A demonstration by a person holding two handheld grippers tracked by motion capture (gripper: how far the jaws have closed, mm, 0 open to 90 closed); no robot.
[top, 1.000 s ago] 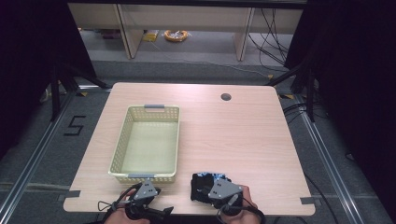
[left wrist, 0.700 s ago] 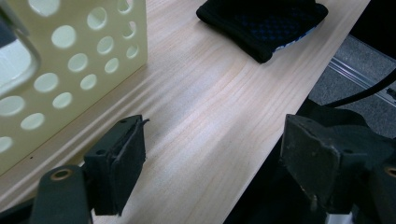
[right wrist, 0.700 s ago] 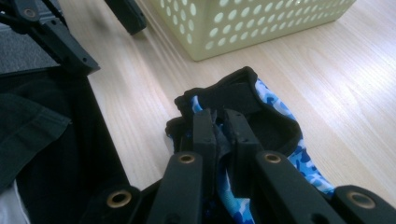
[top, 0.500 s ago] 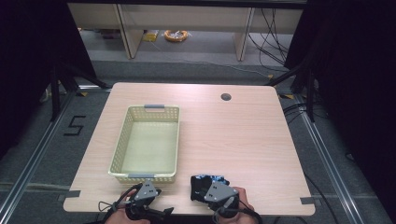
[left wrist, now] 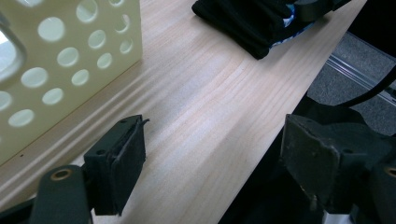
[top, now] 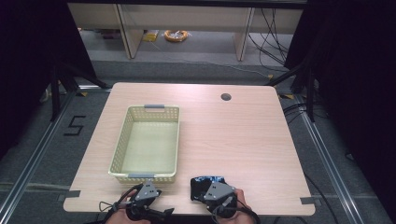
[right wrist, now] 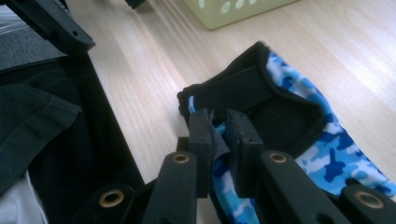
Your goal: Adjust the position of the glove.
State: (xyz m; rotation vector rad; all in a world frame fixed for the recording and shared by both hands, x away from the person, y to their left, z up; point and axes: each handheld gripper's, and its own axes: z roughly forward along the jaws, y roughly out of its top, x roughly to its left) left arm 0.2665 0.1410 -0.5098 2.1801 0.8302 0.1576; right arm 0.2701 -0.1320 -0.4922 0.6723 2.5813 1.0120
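- Right tongs [right wrist: 218, 140]: jaws nearly together, a fold of the blue camouflage garment [right wrist: 299, 135] between the pads; they have just eased open slightly.
- Garment lies at the tabletop's [top: 243, 135] near edge, directly under these tongs.
- Left tongs [left wrist: 210, 163]: apart, empty.
- Basket [top: 147, 140] lies ahead and to the left of the garment.

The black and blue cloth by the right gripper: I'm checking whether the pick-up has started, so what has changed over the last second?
Little. The right gripper has its jaws nearly shut around an edge of the black and blue cloth; they have just been opening slightly. The cloth lies in the same spot near the table edge. The left gripper stays open, and the basket has not moved.
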